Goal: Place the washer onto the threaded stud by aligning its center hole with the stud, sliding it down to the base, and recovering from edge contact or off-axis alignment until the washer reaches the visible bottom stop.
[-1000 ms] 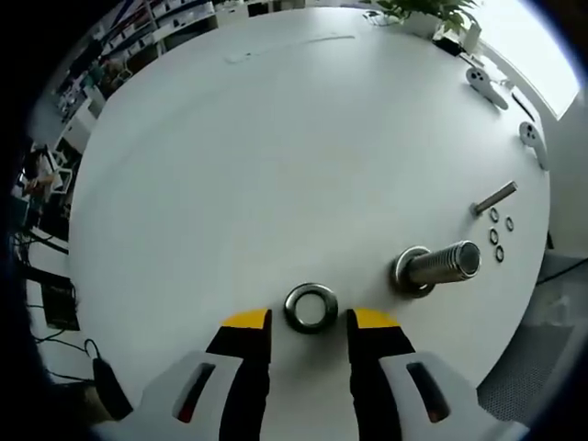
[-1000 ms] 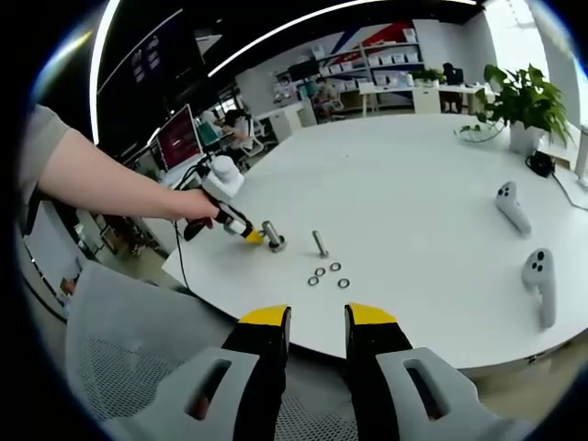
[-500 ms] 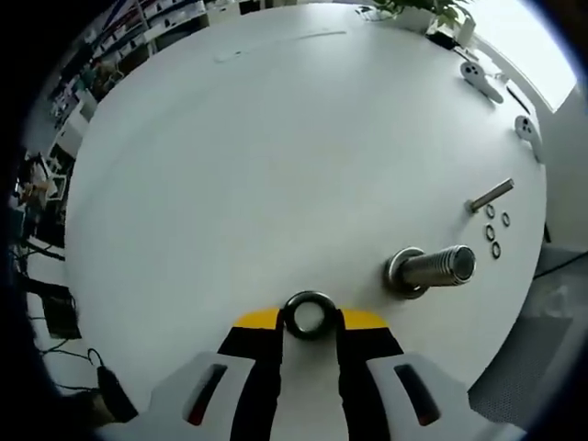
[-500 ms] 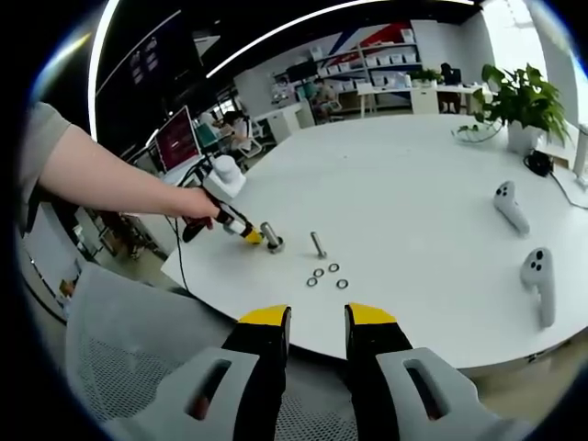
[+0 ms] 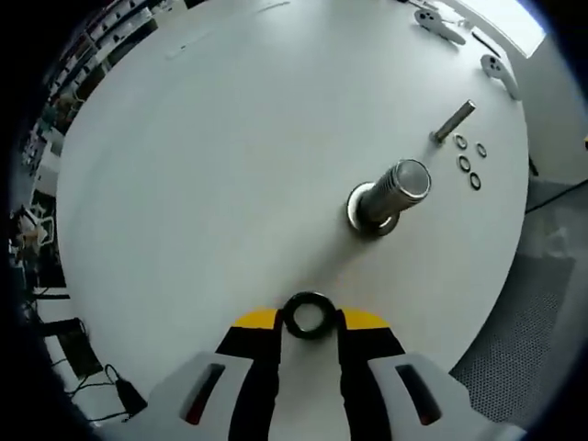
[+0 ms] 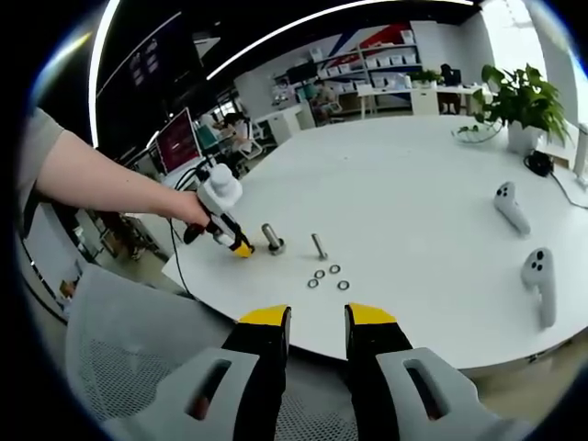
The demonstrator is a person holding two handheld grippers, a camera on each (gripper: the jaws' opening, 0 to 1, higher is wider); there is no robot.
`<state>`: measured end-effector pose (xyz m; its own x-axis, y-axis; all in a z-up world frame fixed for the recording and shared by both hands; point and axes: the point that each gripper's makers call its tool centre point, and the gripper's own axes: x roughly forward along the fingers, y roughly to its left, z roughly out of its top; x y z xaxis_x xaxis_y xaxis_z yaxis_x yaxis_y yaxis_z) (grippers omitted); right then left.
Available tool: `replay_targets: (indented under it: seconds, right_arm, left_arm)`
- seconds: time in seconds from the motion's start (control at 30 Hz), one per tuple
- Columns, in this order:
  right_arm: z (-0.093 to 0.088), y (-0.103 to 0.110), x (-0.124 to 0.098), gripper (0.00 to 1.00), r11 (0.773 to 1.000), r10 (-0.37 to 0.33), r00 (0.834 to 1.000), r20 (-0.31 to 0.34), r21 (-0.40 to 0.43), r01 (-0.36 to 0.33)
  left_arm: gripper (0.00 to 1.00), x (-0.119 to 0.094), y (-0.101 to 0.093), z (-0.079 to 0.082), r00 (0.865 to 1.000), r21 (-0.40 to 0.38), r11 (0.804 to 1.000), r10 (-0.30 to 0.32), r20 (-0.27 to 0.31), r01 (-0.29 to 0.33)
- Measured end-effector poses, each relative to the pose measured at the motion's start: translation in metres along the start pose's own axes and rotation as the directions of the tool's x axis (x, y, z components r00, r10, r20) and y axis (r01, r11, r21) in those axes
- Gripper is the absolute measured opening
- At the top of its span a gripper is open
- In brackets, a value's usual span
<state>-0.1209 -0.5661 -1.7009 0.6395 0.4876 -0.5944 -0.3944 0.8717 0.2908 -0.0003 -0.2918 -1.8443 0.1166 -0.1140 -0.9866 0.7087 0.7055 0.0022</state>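
Observation:
A dark metal washer sits pinched between the yellow-tipped jaws of my left gripper, which is shut on it. The threaded stud stands upright on its round base up and to the right, apart from the washer. In the right gripper view a person's hand holds the left gripper tilted just left of the stud, near the white table's front edge. My right gripper hangs off the table over a mesh chair, jaws apart with nothing between them.
A loose bolt and three small rings lie beyond the stud. Two white controllers rest on the table's right side, with a potted plant behind. A grey mesh chair stands below the table edge.
My left gripper shut on the washer, then drew back from the stud with it. The left view now looks down on the stud more from above. The right gripper stayed still.

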Motion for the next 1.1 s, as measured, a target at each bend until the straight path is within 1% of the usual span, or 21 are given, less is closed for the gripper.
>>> replay_targets:
  seconds: [0.17,0.27,0.33,0.53,0.57,0.63,0.67,0.7,0.73,0.77,0.83,1.0,1.07,1.1]
  right_arm:
    - [-0.0002,0.0,-0.0001,0.26,1.0,0.0,1.0,0.001,0.002,0.0]
    - [0.0001,0.0001,-0.0002,0.26,1.0,0.0,1.0,0.002,0.002,0.0]
    - [-0.0003,0.0,-0.0002,0.26,1.0,0.0,1.0,0.001,0.002,0.0]
    - [-0.0001,-0.0002,-0.0007,0.26,1.0,-0.001,1.0,0.003,0.004,0.001]
    - [0.0,-0.0003,-0.0007,0.26,1.0,-0.001,1.0,0.003,0.004,0.001]
    - [0.0001,-0.0003,-0.0007,0.26,1.0,-0.002,1.0,0.003,0.004,0.002]
    - [0.0001,-0.0004,-0.0008,0.26,1.0,-0.002,1.0,0.004,0.004,0.002]
    - [0.0001,-0.0005,-0.0009,0.26,1.0,-0.002,1.0,0.004,0.005,0.002]
    - [0.0003,-0.0004,-0.0009,0.26,1.0,-0.001,1.0,0.005,0.005,0.001]
    - [0.0005,-0.0003,-0.0009,0.26,1.0,-0.001,1.0,0.006,0.004,0.001]
    - [0.0006,0.0001,-0.0007,0.26,1.0,0.001,1.0,0.005,0.003,-0.001]
    - [0.001,0.0005,-0.0006,0.26,1.0,0.002,1.0,0.005,0.0,-0.002]
    - [0.001,0.0007,-0.0005,0.26,1.0,0.004,1.0,0.005,0.0,-0.004]
    - [0.001,0.0007,-0.0004,0.26,1.0,0.004,1.0,0.005,-0.001,-0.004]
  left_arm:
    - [0.24,0.002,0.0028,0.0008,1.0,0.011,1.0,0.008,0.002,-0.008]
    - [0.27,0.0033,0.0042,0.0005,1.0,0.037,0.999,0.0,-0.007,0.0]
    - [0.27,0.0036,0.0063,0.001,1.0,0.036,0.999,-0.001,-0.008,0.001]
    - [0.24,0.0063,0.0073,0.0011,1.0,0.041,0.999,-0.004,-0.026,0.005]
    - [0.21,0.0062,0.0069,0.0011,1.0,0.04,0.999,-0.005,-0.027,0.006]
    - [0.21,0.0051,0.0047,0.0005,0.999,0.066,0.998,0.004,-0.035,-0.001]
    - [0.2,0.0043,0.0049,0.0012,1.0,0.095,0.995,0.01,-0.02,-0.008]
    - [0.2,0.0034,0.004,-0.0001,1.0,0.059,0.998,0.009,-0.006,-0.008]
    - [0.2,0.0032,0.0037,0.0001,1.0,0.043,0.999,0.012,0.006,-0.012]
    - [0.2,0.0037,0.004,-0.0003,1.0,0.048,0.999,0.018,0.021,-0.019]
    - [0.2,0.0043,0.0054,-0.0006,0.999,0.004,1.0,0.024,0.032,-0.024]
    - [0.19,0.0048,0.0053,-0.0002,1.0,-0.004,1.0,0.017,0.026,-0.017]
    - [0.19,0.0047,0.0001,-0.0013,1.0,0.008,1.0,-0.012,0.019,0.012]
    - [0.19,0.0036,-0.0023,-0.0026,1.0,0.019,1.0,-0.015,0.017,0.014]
